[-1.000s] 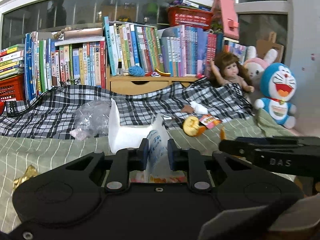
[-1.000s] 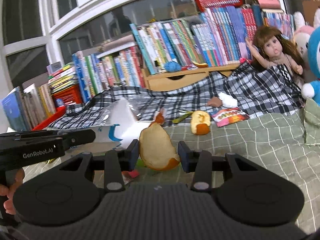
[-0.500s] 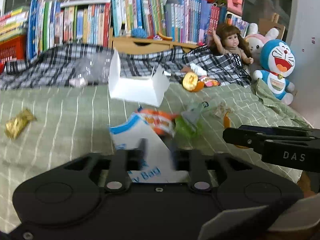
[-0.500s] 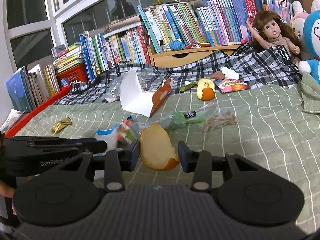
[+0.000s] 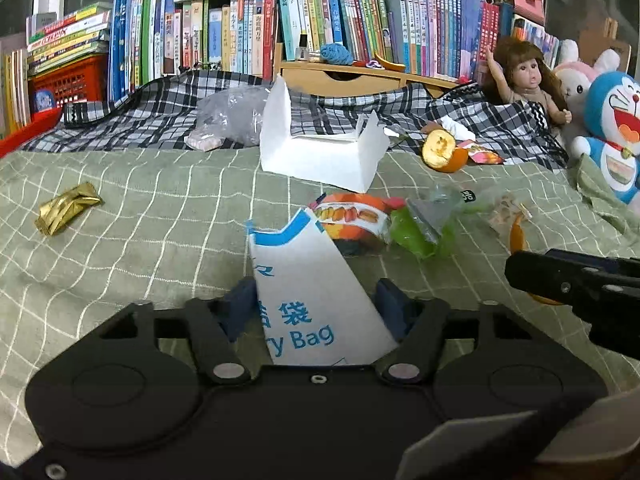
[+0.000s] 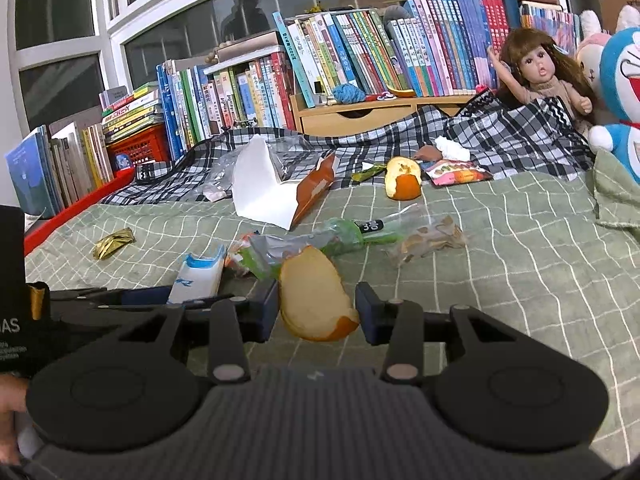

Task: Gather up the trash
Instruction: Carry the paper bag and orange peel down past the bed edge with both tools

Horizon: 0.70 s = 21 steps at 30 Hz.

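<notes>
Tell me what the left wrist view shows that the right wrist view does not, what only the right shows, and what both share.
Only the left wrist view shows the blue print on the white paper bag face-on, lying between the opening jaws of the left gripper, neither pad clearly pressing it.

Only the right wrist view shows the right gripper shut on an orange peel, plus the brown inside of the white box.

Both share the green checked bedspread, the gold wrapper, the half orange and the doll.
</notes>
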Tool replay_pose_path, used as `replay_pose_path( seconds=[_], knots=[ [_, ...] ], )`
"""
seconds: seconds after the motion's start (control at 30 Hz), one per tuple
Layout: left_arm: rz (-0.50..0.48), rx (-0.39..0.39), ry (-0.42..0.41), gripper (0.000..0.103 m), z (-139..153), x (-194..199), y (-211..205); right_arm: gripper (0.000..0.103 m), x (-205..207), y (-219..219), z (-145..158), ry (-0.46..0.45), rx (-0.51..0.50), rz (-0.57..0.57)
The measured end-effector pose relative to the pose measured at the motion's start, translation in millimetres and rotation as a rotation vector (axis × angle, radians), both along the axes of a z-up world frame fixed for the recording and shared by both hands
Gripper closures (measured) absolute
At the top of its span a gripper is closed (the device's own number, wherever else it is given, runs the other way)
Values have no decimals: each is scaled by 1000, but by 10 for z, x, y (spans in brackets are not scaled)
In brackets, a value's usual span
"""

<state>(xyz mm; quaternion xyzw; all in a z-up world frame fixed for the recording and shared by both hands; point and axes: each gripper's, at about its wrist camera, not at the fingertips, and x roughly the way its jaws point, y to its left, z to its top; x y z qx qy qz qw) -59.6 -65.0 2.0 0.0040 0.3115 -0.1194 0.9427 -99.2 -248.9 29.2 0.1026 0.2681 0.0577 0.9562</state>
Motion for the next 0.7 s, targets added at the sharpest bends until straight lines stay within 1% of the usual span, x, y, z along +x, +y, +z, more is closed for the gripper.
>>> replay_pose_path(
  seconds=[0.03, 0.1, 0.2, 0.37, 0.5, 0.6, 0.7],
  knots=[
    [-3, 2, -20, 63, 35, -34, -8, 57, -12, -22, -1, 1, 6, 1],
    [-11, 19, -49, 80, 120, -90, -24, 57, -46, -50, -6, 3, 12, -1],
    [-23, -23, -36, 84, 201, -158, 37, 57, -137, -88, -32, 3, 18, -12],
    [-33, -17, -57, 85, 252, -416, 139, 57, -381, -151, -98, 16, 62, -31],
    [-79, -40, -67, 85, 328, -801, 256, 57, -638, -146, -122, 24, 117, -26],
    [-118, -48, -77, 85, 375, -1121, 317, 57, -849, -89, -126, 27, 132, -10],
    [-154, -79, -66, 85, 382, -1425, 388, 57, -1077, -27, -145, 39, 140, 16]
  ],
)
